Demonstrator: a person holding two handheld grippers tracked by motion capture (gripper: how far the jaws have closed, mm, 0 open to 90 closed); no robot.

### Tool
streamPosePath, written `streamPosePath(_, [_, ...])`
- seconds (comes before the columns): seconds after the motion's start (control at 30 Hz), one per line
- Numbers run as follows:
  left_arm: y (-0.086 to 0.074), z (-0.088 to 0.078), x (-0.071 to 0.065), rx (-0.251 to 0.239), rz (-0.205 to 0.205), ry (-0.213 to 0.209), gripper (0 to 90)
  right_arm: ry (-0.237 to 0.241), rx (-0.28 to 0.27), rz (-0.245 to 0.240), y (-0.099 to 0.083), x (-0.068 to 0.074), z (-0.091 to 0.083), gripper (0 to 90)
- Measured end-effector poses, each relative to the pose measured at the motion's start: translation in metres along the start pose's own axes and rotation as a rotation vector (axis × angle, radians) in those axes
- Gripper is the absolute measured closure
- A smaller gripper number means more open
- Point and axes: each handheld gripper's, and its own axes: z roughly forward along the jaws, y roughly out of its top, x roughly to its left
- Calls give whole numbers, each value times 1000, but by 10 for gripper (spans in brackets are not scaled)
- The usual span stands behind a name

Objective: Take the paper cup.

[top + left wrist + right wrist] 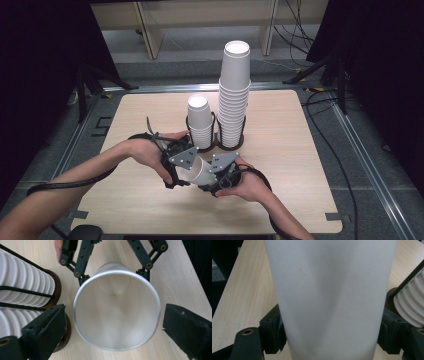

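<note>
A single white paper cup (pixel 197 172) lies on its side between the two grippers, just above the front middle of the table. My right gripper (pixel 209 178) is shut on its lower body; in the right gripper view the cup (pixel 332 295) sits pinched between both jaws (pixel 332 332). My left gripper (pixel 182 172) faces the cup's mouth. In the left gripper view the cup's rim (pixel 116 317) sits between the open jaws (pixel 115 323) with a gap on each side. The right gripper (pixel 114 277) grips the cup's far end there.
A short stack of white cups (pixel 200 122) and a tall stack (pixel 235 95) stand in a black wire holder (pixel 216 145) mid-table, close behind the grippers. The stacks (pixel 22 287) lie left of the left jaw. The wooden table (pixel 300 165) spreads to both sides.
</note>
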Motion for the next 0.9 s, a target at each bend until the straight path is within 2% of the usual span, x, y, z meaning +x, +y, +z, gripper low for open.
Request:
streamPosePath(0.07, [-3,-3,1,-28,-15,21,18,0,-6,16,-2,0,-1,238])
streamPosePath(0.23, [-12,-9,1,-124,-94,80,0,-31,-52,35,-8,1,-6,238])
streamPosePath(0.27, [-15,-10,0,-147,-109,94,0,-45,-69,17,-9,-1,-6,237])
streamPosePath(0.33, [-18,-11,1,-183,-113,94,0,-66,-91,42,-13,0,-9,237])
streamPosePath(0.37, [-20,-10,0,-214,-137,112,0,-76,-100,37,-15,-1,-10,237])
streamPosePath(0.4, [-22,-11,-1,-225,-151,128,0,-79,-110,61,-17,0,-11,237])
streamPosePath(0.47, [-24,-11,-3,-258,-169,146,0,-103,-137,54,-20,0,-14,237])
streamPosePath(0.57, [-30,-11,-5,-309,-206,150,0,-130,-174,77,-25,1,-17,237])
streamPosePath(0.6, [-31,-11,-6,-320,-217,153,0,-136,-181,71,-26,1,-17,237])
streamPosePath(0.67, [-35,-12,-9,-343,-237,171,0,-145,-202,101,-28,3,-18,237])
streamPosePath(0.77, [-40,-11,-14,-407,-278,199,0,-167,-238,122,-30,4,-20,237])
streamPosePath(0.83, [-43,-10,-17,-454,-314,211,0,-189,-267,126,-32,4,-21,236])
streamPosePath(0.87, [-45,-8,-20,-483,-342,220,0,-185,-274,146,-33,4,-21,236])
streamPosePath(0.9, [-46,-8,-21,-491,-347,221,0,-194,-291,149,-35,4,-21,235])
